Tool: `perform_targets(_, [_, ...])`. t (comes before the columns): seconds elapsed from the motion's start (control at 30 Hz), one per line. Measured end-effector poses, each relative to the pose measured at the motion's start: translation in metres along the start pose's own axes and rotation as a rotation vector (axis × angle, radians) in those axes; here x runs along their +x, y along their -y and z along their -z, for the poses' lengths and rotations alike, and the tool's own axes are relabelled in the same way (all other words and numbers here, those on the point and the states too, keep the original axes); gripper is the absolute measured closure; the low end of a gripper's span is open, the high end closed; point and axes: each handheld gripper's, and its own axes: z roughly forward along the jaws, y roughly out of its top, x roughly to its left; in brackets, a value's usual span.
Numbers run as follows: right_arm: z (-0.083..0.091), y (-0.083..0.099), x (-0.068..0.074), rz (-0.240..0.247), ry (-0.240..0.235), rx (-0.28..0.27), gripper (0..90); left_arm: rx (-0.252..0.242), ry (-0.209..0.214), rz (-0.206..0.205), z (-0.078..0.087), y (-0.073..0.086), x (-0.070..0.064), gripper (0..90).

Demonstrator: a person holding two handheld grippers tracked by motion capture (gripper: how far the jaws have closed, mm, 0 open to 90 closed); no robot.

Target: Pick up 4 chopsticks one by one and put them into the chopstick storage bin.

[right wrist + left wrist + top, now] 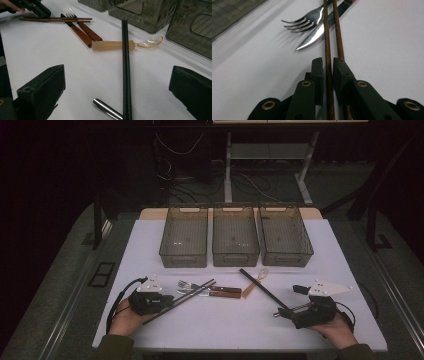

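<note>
White tabletop (225,320) held cutlery at centre frame. At lower left, the left gripper (327,65) pinched one brown chopstick (327,37); its twin (337,30) could get left behind. At lower right, the right gripper (283,312) gaped wide around the black chopsticks (125,65).

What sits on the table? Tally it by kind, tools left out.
Bins: 3
Brown chopsticks: 2
Black chopsticks: 2
Fork: 1
Knife: 1
Spoon: 1
Steel rod: 1
Total: 11
</note>
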Motion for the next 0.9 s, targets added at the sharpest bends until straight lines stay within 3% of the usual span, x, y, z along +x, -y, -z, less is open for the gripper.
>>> perform_targets(0.33, [-0.0002,0.0001,-0.0001,0.001,-0.001,0.001,0.8,0.013,-0.024,-0.036,-0.0006,-0.0006,-0.0034,80.7])
perform_targets(0.9, [-0.0006,0.0004,0.0001,0.001,-0.001,0.004,0.8,0.004,-0.002,-0.025,-0.0007,-0.0003,-0.0019,85.0])
